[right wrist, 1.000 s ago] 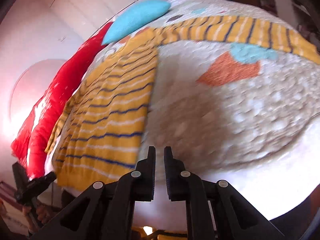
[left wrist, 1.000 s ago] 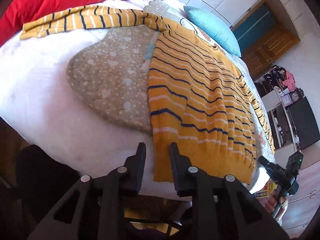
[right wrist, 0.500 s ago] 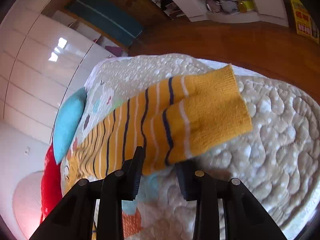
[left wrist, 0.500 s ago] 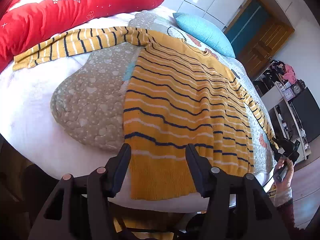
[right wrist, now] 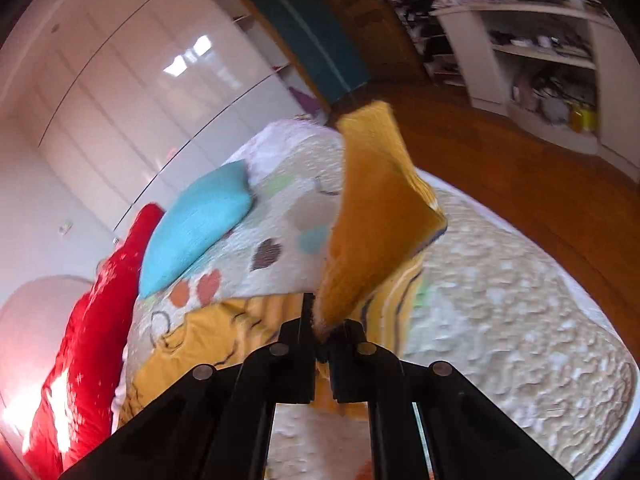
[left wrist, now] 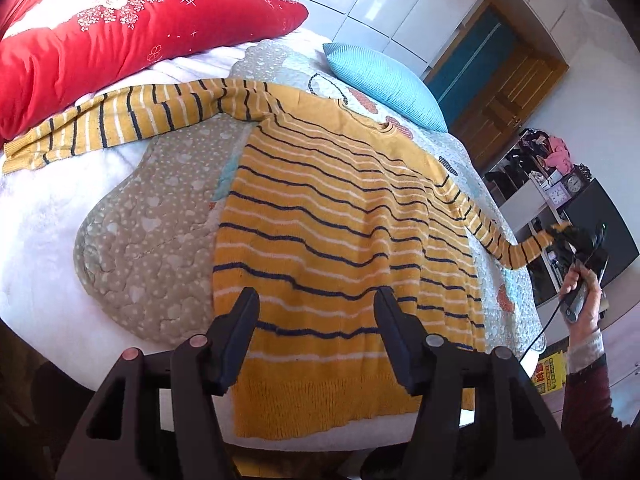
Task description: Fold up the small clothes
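sweater [left wrist: 340,240] lay flat on the bed [left wrist: 52,240]; right gripper [right wrist: 326,330] clamped its cuff [right wrist: 376,216], left gripper [left wrist: 316,304] fingers apart above the hem.

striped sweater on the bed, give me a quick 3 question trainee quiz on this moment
1. True or false: the right gripper is shut on the sweater's sleeve cuff.
2. Which pillow lies nearer the sweater's collar: A) red pillow B) blue pillow?
3. Fill in: the left gripper hovers over the sweater's ____ edge, holding nothing.

Key: 1 true; 2 B; 3 bottom hem.
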`<control>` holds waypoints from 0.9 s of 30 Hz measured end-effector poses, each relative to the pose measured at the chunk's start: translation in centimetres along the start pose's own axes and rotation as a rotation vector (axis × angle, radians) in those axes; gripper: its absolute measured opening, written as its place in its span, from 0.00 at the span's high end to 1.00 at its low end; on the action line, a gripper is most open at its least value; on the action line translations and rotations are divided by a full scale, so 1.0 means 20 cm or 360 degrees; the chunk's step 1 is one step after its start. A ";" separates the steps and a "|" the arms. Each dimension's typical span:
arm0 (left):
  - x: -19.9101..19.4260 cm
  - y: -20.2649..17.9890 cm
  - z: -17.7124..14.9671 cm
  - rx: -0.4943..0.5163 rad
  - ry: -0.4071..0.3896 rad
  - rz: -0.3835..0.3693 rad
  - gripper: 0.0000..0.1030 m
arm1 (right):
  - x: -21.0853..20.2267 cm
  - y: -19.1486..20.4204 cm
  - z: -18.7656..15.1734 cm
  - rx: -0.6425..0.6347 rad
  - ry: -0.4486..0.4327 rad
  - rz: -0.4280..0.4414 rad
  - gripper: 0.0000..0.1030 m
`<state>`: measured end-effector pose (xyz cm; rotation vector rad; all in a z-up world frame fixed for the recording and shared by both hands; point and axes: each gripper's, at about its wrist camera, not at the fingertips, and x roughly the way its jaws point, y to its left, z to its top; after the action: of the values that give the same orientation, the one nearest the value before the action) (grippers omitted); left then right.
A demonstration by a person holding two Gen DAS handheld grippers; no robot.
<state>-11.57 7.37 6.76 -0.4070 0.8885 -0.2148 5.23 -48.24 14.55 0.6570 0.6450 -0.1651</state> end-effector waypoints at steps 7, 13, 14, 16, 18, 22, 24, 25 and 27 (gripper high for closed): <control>-0.07 0.11 -0.06 -0.0004 -0.0065 0.0038 0.38 | 0.49 1.05 -0.36 -0.0457 0.0322 0.0286 0.94; -0.14 0.32 -0.12 -0.0125 -0.0113 0.0084 0.35 | 0.91 1.53 -0.94 -0.0699 0.0658 0.0339 0.94; -0.15 0.35 -0.13 -0.0145 -0.0120 0.0097 0.35 | 0.97 1.57 -1.01 -0.0723 0.0699 0.0330 0.94; -0.17 0.41 -0.15 -0.0180 -0.0128 0.0110 0.35 | 1.05 1.62 -1.15 -0.0773 0.0763 0.0323 0.94; -0.18 0.46 -0.17 -0.0208 -0.0137 0.0117 0.35 | 1.09 1.64 -1.26 -0.0807 0.0843 0.0334 0.94; -0.20 0.56 -0.20 -0.0280 -0.0143 0.0120 0.34 | 1.14 1.70 -1.43 -0.1018 0.0883 0.0219 0.89; -0.20 0.59 -0.20 -0.0317 -0.0143 0.0112 0.34 | 1.12 1.74 -1.47 -0.1125 0.0839 0.0168 0.81; -0.20 0.60 -0.20 -0.0331 -0.0147 0.0108 0.34 | 1.11 1.76 -1.48 -0.1156 0.0841 0.0176 0.76; -0.21 0.62 -0.21 -0.0351 -0.0154 0.0110 0.34 | 1.09 1.80 -1.51 -0.1165 0.0874 0.0239 0.65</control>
<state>-17.27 18.91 2.08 -0.5861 0.8322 -0.0329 19.49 -0.21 1.73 0.0246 1.1012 0.3962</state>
